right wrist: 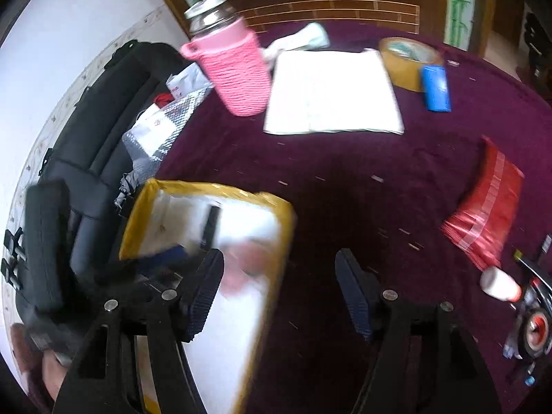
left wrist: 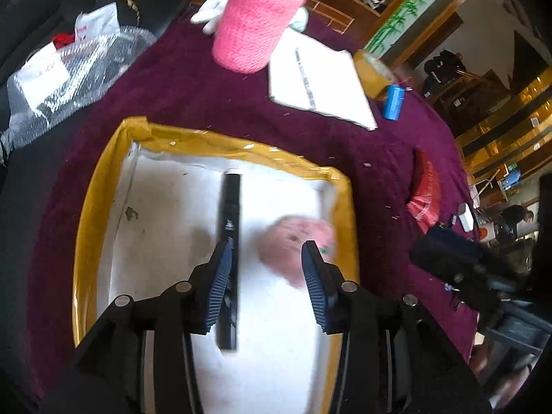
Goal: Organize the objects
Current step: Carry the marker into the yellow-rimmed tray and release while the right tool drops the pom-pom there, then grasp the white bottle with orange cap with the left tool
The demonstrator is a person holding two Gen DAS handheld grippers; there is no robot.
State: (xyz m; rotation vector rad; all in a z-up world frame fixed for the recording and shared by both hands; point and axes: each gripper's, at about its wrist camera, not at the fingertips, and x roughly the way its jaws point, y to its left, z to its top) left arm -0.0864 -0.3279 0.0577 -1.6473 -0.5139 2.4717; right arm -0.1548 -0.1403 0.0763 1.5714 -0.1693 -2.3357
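A yellow-taped box (left wrist: 214,139) with a white inside sits on the purple tablecloth. In it lie a black marker (left wrist: 228,234) and a blurred pink object (left wrist: 296,245). My left gripper (left wrist: 267,255) hangs open over the box, with the pink object between and beyond its fingers. My right gripper (right wrist: 279,269) is open and empty above the cloth by the box's right wall (right wrist: 276,241). The marker (right wrist: 211,224) and the pink object (right wrist: 241,269) show blurred in the right wrist view.
A pink knit-sleeved jar (right wrist: 234,69), a white notebook (right wrist: 331,93), a tape roll (right wrist: 407,58), a blue cylinder (right wrist: 436,88), a red packet (right wrist: 486,214) and a small white bottle (right wrist: 500,284) lie on the cloth. Bubble wrap (left wrist: 62,79) and a black bag (right wrist: 96,138) are on the left.
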